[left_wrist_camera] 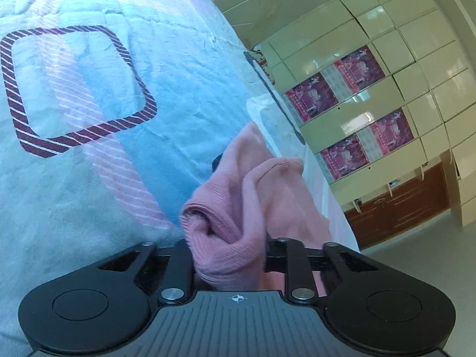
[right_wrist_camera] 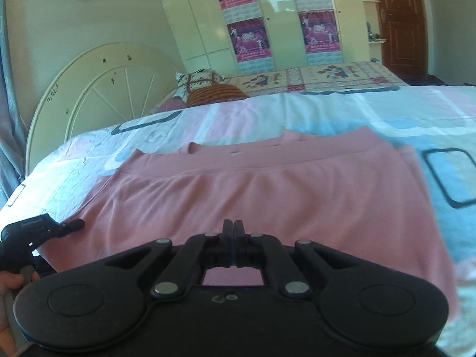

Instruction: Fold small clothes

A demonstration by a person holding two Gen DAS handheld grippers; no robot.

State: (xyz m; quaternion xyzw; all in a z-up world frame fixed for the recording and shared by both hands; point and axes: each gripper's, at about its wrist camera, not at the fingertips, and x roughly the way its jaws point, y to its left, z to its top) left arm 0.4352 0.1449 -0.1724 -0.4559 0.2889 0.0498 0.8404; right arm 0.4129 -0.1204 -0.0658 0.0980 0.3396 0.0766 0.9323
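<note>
Two grippers, left gripper (left_wrist_camera: 229, 255) and right gripper (right_wrist_camera: 234, 229), one pink garment (right_wrist_camera: 238, 190).

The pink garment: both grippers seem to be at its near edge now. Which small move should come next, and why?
Probably lift the near edge and carry it toward the waistband. The left gripper is shut on a bunched fold of the pink garment, and the right gripper is shut at its near edge, while the rest lies flat on the bedsheet.

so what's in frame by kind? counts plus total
Pink garment: 1
Tools: 2, left tool shut on the garment, right tool shut
Bedsheet: 1
Wardrobe posters: 4
Headboard: 1
Door: 1
Total: 10
</note>
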